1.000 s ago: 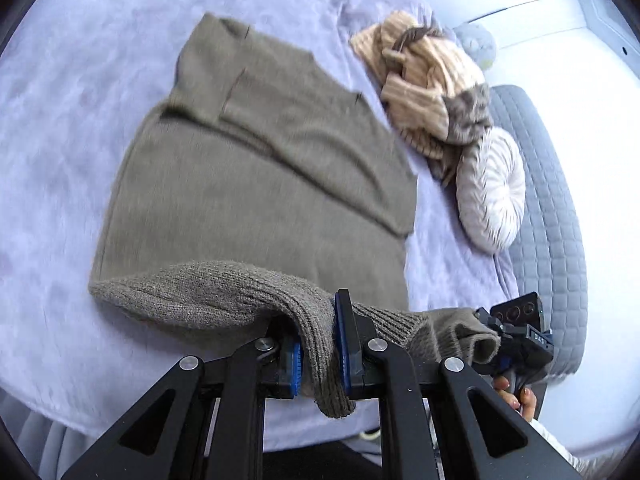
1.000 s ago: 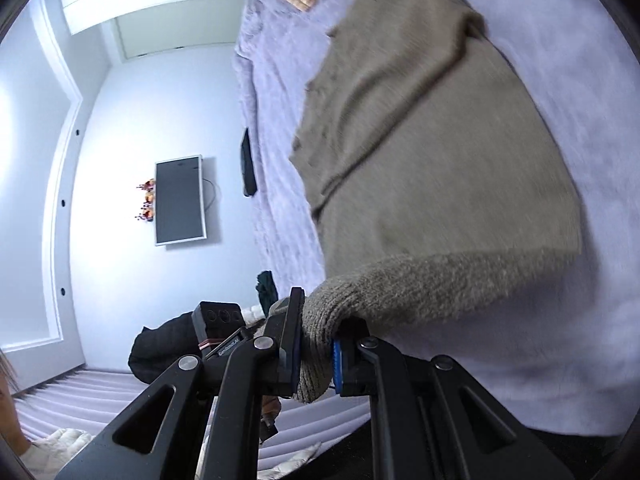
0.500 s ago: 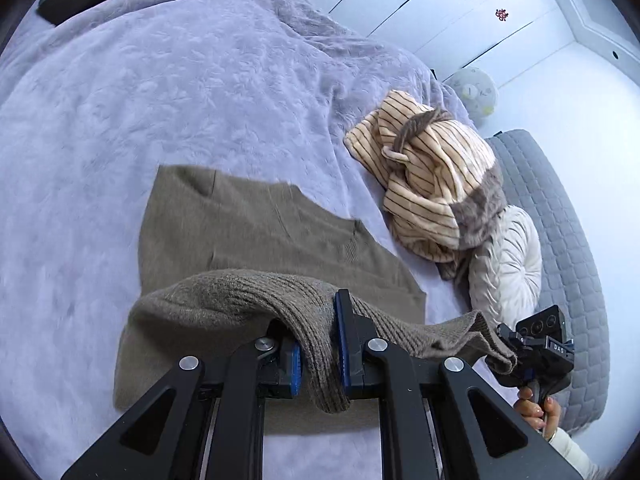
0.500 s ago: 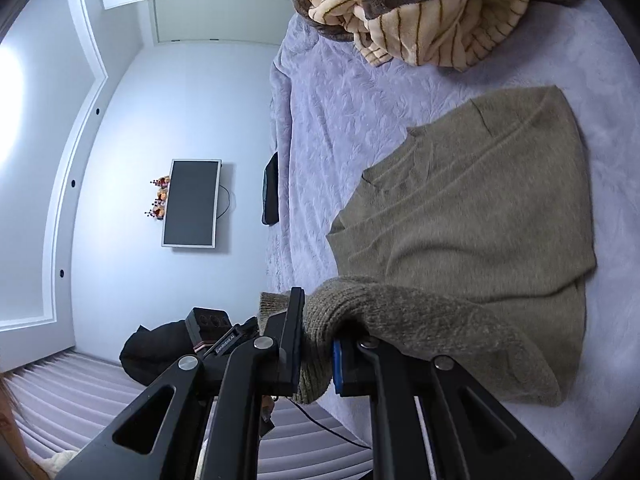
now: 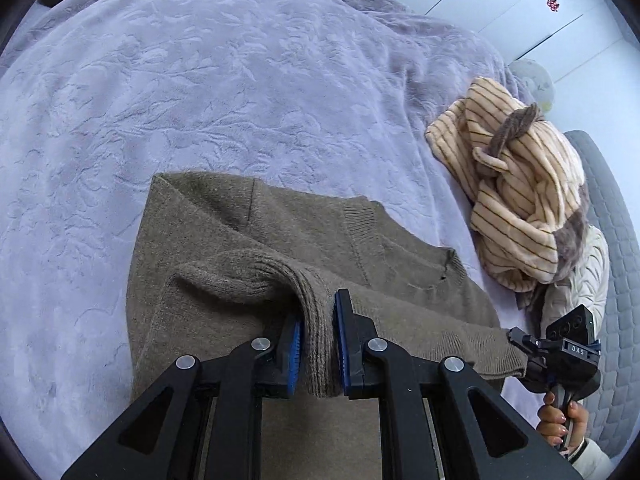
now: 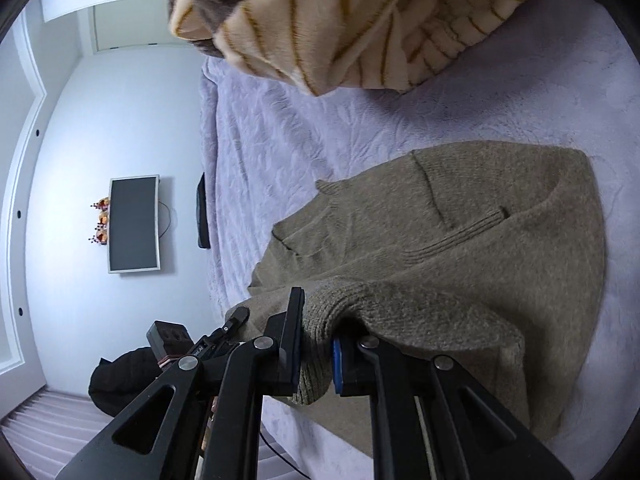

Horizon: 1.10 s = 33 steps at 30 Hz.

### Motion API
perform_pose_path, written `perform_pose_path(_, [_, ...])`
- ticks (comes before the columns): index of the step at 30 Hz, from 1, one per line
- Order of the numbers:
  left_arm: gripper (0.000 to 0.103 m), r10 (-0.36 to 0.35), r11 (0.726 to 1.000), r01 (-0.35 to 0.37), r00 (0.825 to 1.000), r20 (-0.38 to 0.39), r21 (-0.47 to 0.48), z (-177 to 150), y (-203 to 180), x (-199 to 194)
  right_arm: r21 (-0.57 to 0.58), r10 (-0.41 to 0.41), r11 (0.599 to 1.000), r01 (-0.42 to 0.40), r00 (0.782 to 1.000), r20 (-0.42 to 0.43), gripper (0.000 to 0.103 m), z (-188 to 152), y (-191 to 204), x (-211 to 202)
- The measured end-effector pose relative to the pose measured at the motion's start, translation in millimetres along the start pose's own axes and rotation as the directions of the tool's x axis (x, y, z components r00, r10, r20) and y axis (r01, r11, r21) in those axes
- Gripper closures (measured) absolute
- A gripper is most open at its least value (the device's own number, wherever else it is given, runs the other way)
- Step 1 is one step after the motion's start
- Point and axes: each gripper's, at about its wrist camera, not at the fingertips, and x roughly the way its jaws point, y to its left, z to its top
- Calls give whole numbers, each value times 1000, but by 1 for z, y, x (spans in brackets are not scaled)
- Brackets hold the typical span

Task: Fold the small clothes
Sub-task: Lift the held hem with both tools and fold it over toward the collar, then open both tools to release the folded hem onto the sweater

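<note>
An olive-brown knit sweater (image 5: 280,232) lies on the lilac bedspread (image 5: 200,80), sleeves folded in. My left gripper (image 5: 318,344) is shut on its ribbed bottom hem, holding it folded up over the body toward the collar. My right gripper (image 6: 316,344) is shut on the other end of the same hem (image 6: 320,320). The sweater (image 6: 480,240) is doubled over in the right wrist view. The right gripper also shows in the left wrist view (image 5: 560,356), and the left one shows in the right wrist view (image 6: 192,344).
A cream striped plush garment (image 5: 520,200) lies heaped just beyond the sweater's collar, also close in the right wrist view (image 6: 340,20). A white round cushion (image 5: 588,280) and a grey quilted headboard (image 5: 616,280) are at right. A wall screen (image 6: 134,224) shows far off.
Both grippers have carried the bottom hem forward over the sweater toward the collar, so the lower half now lies doubled over the upper half. The striped garment is nearer.
</note>
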Motion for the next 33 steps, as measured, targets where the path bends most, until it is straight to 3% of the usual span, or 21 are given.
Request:
perform_pose_path(2, [84, 26, 1000, -26, 1000, -17, -14, 0, 6, 9, 11, -35, 999, 35, 999, -7, 90, 7, -10, 11])
perform_pose_path(3, [71, 40, 999, -40, 999, -25, -21, 0, 8, 13, 15, -44, 999, 44, 999, -8, 90, 8, -13, 14])
perform_pose_path(5, [58, 74, 997, -74, 997, -17, -23, 0, 10, 14, 25, -67, 997, 67, 998, -9, 88, 13, -20, 20])
perform_pose_path(8, [58, 95, 995, -95, 995, -12, -21, 2, 9, 8, 27, -108, 994, 109, 994, -23, 87, 19, -24, 26])
perform_pose_path(10, [57, 104, 994, -104, 995, 0, -13, 4, 8, -3, 32, -117, 992, 119, 992, -35, 74, 20, -22, 24])
perform_pose_path(12, [57, 111, 994, -111, 994, 19, 3, 5, 5, -16, 8, -128, 992, 129, 991, -25, 47, 20, -11, 16])
perform_pose_path(13, [53, 115, 993, -115, 993, 30, 15, 5, 4, -23, -35, -143, 989, 143, 990, -4, 45, 18, 0, 8])
perform_pose_path(14, [37, 125, 992, -127, 991, 42, 29, 3, 4, -31, -83, -162, 983, 163, 987, 14, 45, 13, 10, -1])
perform_pose_path(15, [30, 143, 988, -146, 988, 61, 46, 1, 3, -39, -129, -179, 975, 181, 983, 28, 45, 9, 19, -8])
perform_pose_path(17, [30, 161, 982, -167, 984, 70, 87, -5, 3, -49, -207, -216, 952, 224, 974, 63, 49, -3, 33, -22])
perform_pose_path(20, [30, 170, 979, -173, 985, 35, 105, -15, 7, -49, -278, -261, 922, 269, 963, 67, 65, -22, 41, -30])
perform_pose_path(28, [30, 180, 967, -160, 980, -86, 198, -44, -15, 0, -353, -362, 871, 341, 932, 9, 66, -27, 37, 11])
perform_pose_path(33, [30, 205, 960, -191, 977, -49, 204, -26, -21, 19, -380, -437, 827, 415, 899, 30, 66, -2, 35, 35])
